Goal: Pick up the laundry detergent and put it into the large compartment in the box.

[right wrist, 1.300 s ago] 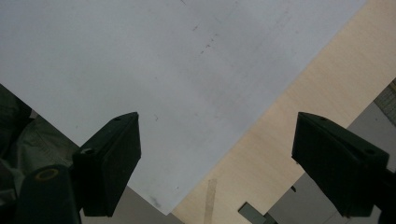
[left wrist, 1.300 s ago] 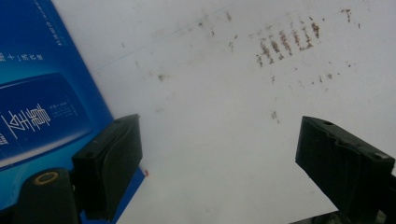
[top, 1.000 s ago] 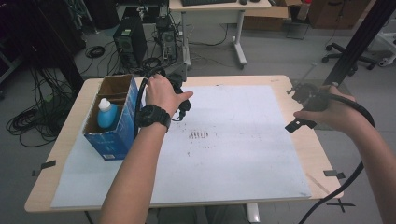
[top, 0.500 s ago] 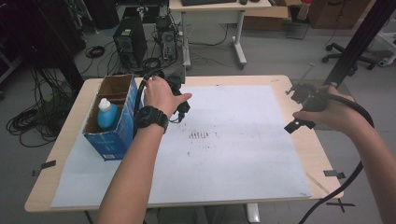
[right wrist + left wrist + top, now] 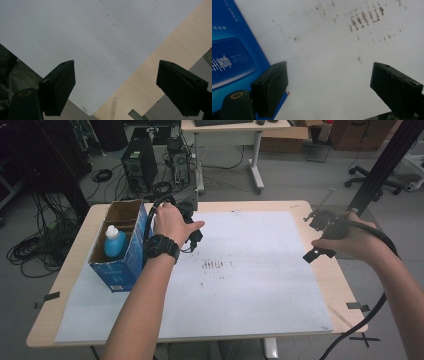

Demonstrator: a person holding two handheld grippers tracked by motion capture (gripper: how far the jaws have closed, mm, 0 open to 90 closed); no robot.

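Standing just left of the left gripper [image 5: 329, 82]: blue box [image 5: 229, 50].

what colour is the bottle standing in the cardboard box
Light blue with a white cap: the bottle, clearest in the high view.

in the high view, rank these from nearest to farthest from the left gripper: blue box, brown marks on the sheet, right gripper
1. blue box: just left of the left gripper, beside the hand.
2. brown marks: on the white sheet, a little to its right and nearer the person.
3. right gripper: far off at the table's right edge.
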